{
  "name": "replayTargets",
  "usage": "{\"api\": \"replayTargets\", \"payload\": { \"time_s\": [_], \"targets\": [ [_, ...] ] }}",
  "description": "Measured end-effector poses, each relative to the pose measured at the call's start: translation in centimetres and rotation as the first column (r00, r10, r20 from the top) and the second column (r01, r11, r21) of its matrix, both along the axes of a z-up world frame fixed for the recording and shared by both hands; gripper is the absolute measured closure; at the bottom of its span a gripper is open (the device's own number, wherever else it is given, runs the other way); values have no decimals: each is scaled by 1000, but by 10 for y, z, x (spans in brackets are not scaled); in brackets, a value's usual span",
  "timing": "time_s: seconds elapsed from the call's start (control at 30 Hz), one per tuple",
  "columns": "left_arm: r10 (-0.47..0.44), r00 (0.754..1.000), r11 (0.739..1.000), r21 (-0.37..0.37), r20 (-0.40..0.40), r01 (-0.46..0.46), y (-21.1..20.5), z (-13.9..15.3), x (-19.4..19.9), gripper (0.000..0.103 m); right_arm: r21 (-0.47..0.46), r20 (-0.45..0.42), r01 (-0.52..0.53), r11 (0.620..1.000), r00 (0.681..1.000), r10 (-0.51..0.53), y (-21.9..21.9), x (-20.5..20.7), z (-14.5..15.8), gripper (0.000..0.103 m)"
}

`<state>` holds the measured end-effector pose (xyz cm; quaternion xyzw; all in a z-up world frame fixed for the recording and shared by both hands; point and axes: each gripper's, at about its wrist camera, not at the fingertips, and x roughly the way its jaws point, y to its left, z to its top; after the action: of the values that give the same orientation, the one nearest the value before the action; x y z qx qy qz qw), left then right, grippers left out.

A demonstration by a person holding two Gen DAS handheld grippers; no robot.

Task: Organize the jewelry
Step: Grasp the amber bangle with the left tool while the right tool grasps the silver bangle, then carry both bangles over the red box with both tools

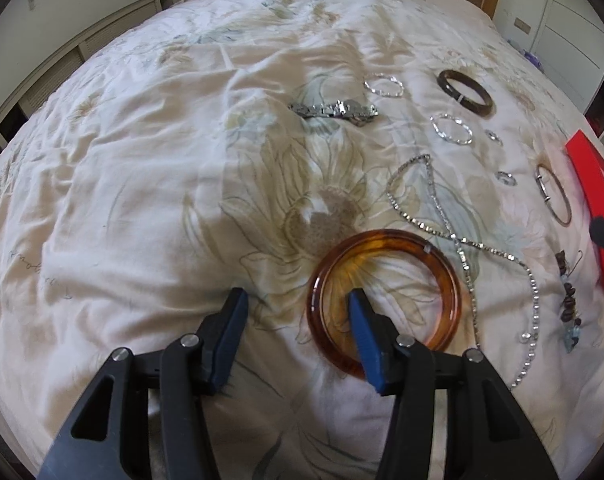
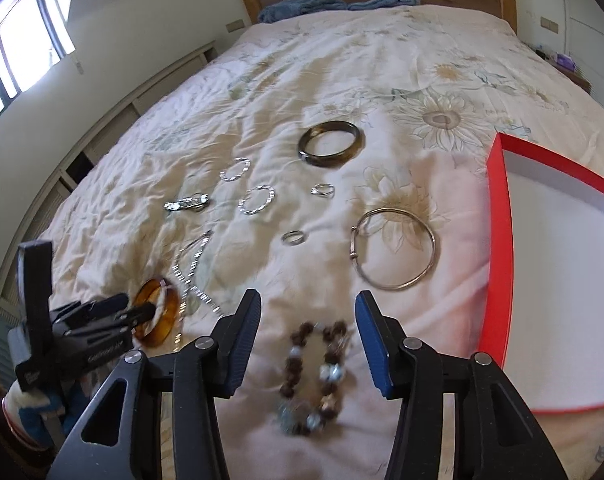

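Left hand-held gripper [image 1: 298, 300] spread apart, one finger inside the amber bangle [image 1: 384, 302]; right hand-held gripper [image 2: 308, 304] apart, straddling the beads [image 2: 312, 376] on the bed [image 2: 342, 80].

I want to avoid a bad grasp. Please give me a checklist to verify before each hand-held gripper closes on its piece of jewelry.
1. Left hand-held gripper open: ok.
2. One left finger inside the translucent amber plastic bangle, the other outside its rim: ok.
3. Sparkling silver rhinestone chain necklace apart from the bangle: cannot tell; it runs close along the edge.
4. Right hand-held gripper open: ok.
5. Brown and pale-blue beaded bracelet between the right fingers: ok.
6. Red cardboard box with white inside open: ok.
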<state>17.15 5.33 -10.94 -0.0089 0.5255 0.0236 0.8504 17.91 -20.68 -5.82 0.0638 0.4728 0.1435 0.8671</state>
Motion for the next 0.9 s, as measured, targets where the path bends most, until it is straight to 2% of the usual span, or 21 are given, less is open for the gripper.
{"api": "replayTargets", "payload": {
  "time_s": [0.27, 0.47, 0.6, 0.7, 0.8, 0.83, 0.9],
  "targets": [
    [-17, 1000, 999, -27, -13, 17, 5, -13, 10, 59, -48, -56, 33, 998, 998, -36, 6, 36, -20, 69],
    [-30, 999, 999, -23, 15, 31, 5, -15, 8, 59, -96, -95, 53, 994, 994, -62, 9, 60, -38, 77],
    [-36, 999, 999, -23, 24, 36, 6, -15, 7, 60, -92, -116, 60, 994, 991, -71, 10, 72, -50, 81],
    [-41, 998, 999, -17, 38, 41, 5, -12, 5, 67, -55, -127, 77, 996, 988, -84, 6, 80, -56, 88],
    [-33, 998, 998, -53, 53, 36, 9, -6, 2, 83, -41, -125, 75, 996, 989, -80, 4, 81, -56, 97],
    [-31, 998, 997, -66, 55, 35, 10, -4, 2, 91, -28, -124, 79, 996, 989, -82, 2, 80, -55, 97],
    [-31, 998, 996, -77, 59, 36, 11, 0, 0, 92, -14, -114, 81, 997, 990, -82, 1, 76, -50, 97]
  ]
}}
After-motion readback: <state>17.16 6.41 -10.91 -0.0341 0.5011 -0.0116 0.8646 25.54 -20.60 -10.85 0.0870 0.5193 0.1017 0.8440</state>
